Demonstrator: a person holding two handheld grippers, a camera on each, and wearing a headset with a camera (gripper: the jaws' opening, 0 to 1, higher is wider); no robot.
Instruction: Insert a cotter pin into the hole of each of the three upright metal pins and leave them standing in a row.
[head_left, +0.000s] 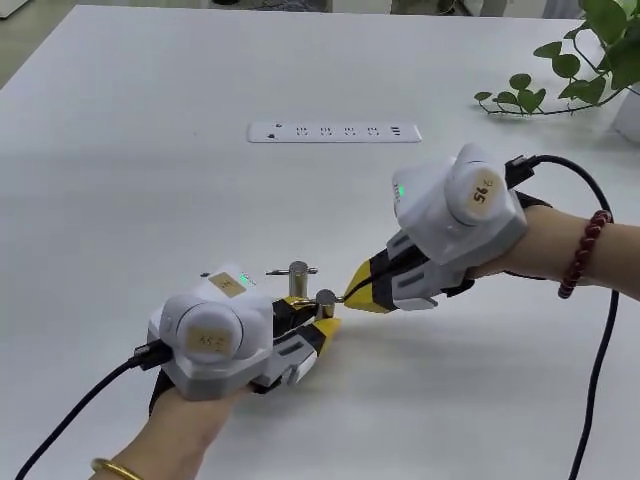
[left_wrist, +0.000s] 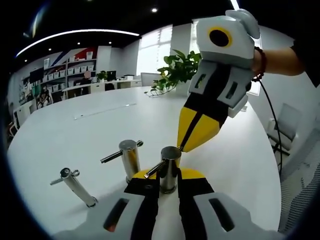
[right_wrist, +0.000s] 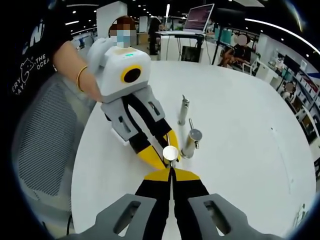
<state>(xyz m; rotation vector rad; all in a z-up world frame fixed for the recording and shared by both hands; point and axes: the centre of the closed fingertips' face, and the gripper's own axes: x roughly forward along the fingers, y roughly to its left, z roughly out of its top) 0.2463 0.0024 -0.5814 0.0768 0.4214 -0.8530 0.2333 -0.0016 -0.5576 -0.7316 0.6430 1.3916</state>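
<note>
Three metal pins stand on the white table (head_left: 150, 150). My left gripper (left_wrist: 167, 176) is shut on the base of the nearest pin (left_wrist: 170, 162), holding it upright. My right gripper (left_wrist: 183, 148) comes in from above and right, shut on a cotter pin (left_wrist: 153, 169) that passes through this pin's head and sticks out on the far side. In the right gripper view the held pin's round top (right_wrist: 170, 153) sits just past my right gripper (right_wrist: 171, 171). A second pin (left_wrist: 130, 157) carries a cotter pin, and so does the third, leaning pin (left_wrist: 76, 184).
A white power strip (head_left: 334, 132) lies further back on the table. A potted plant (head_left: 590, 60) stands at the far right corner. Black cables trail from both grippers toward the near edge. A mesh office chair (right_wrist: 45, 145) stands beside the table.
</note>
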